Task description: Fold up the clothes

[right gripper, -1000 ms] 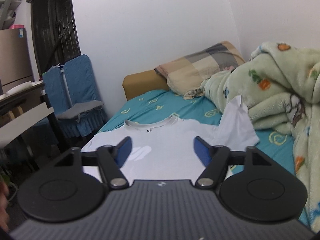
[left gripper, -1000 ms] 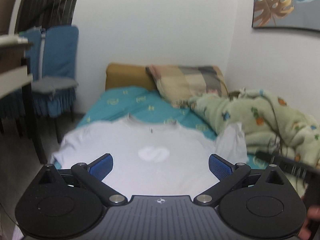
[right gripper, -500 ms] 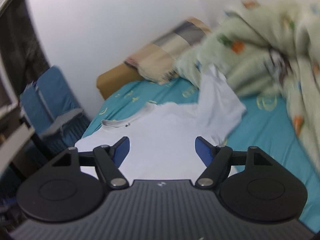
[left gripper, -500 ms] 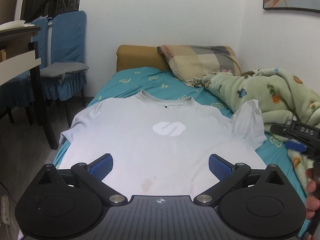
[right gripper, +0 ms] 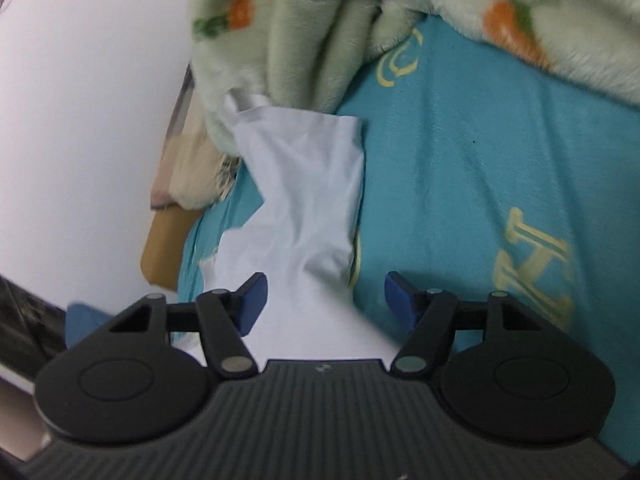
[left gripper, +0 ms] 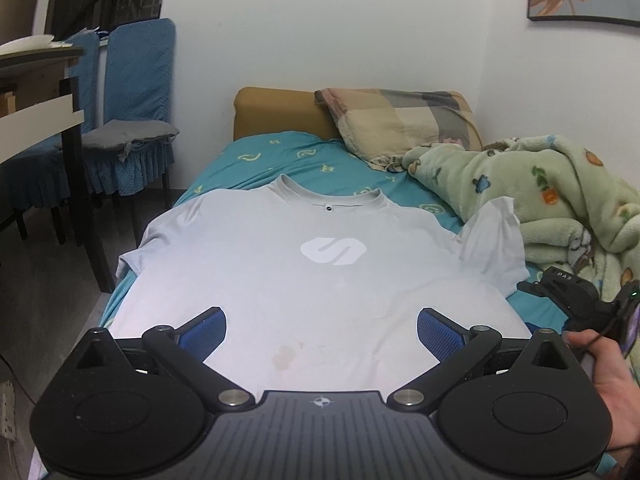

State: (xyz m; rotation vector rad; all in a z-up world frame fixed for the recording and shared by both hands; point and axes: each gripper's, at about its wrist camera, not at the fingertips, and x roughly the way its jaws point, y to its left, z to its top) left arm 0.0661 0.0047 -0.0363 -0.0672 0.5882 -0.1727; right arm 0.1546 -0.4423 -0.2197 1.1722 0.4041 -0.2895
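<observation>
A white T-shirt (left gripper: 260, 260) with a pale logo lies face up on the teal bed sheet (left gripper: 272, 152), collar toward the pillow. Its right sleeve (right gripper: 312, 184) rests against the green blanket (right gripper: 304, 20). My left gripper (left gripper: 320, 320) hovers open over the shirt's lower part, near a small brown stain (left gripper: 284, 356), with nothing between its pads. My right gripper (right gripper: 326, 292) is rolled sideways just above the sleeve's base. Its jaws are closing, the white cloth shows between the fingers, and the pads do not press on it. The left wrist view shows it (left gripper: 568, 292) at the shirt's right edge.
A checked pillow (left gripper: 400, 120) and mustard headboard sit at the bed's far end. The bunched blanket (left gripper: 540, 200) fills the right side. Blue-covered chairs (left gripper: 132, 100) and a table (left gripper: 36, 80) stand left of the bed. A hand (left gripper: 612, 380) holds the right gripper.
The right gripper has dropped and rolled onto its side, from looking over the whole shirt to close above the right sleeve. The left gripper sank slightly at first, then kept still.
</observation>
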